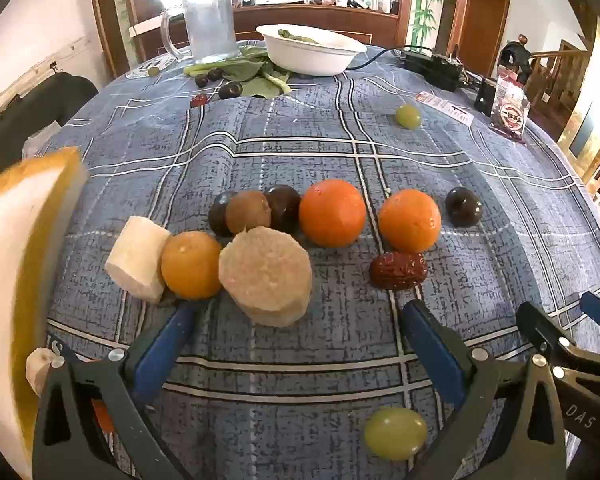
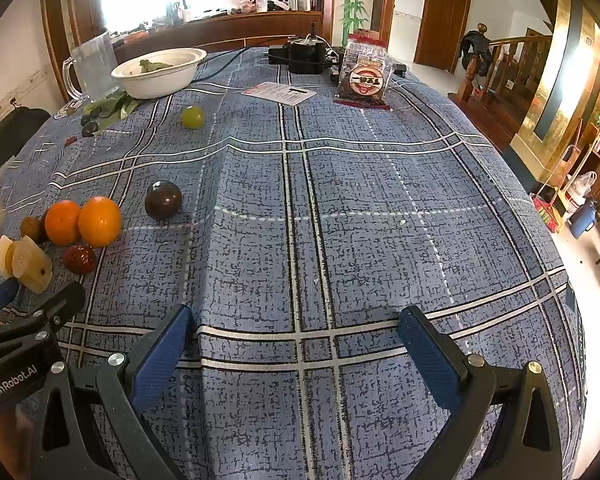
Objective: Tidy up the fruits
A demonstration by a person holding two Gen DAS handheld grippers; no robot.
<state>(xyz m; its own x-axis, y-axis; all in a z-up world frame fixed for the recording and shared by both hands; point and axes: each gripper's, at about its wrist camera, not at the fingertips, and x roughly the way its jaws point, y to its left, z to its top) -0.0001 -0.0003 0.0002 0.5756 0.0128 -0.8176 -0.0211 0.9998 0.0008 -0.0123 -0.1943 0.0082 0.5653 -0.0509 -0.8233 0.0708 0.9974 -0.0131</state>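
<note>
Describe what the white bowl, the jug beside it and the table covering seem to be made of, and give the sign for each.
White bowl: likely moulded paper pulp or foam, matt, with a thin rolled rim.
Jug: clear glass or hard plastic, see-through with a thick handle; which one cannot be told.
Table covering: woven cloth, matt, printed with a blue plaid, showing fold creases.

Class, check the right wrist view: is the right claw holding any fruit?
No. The right claw stands wide open over bare tablecloth, nothing between its fingers.
</note>
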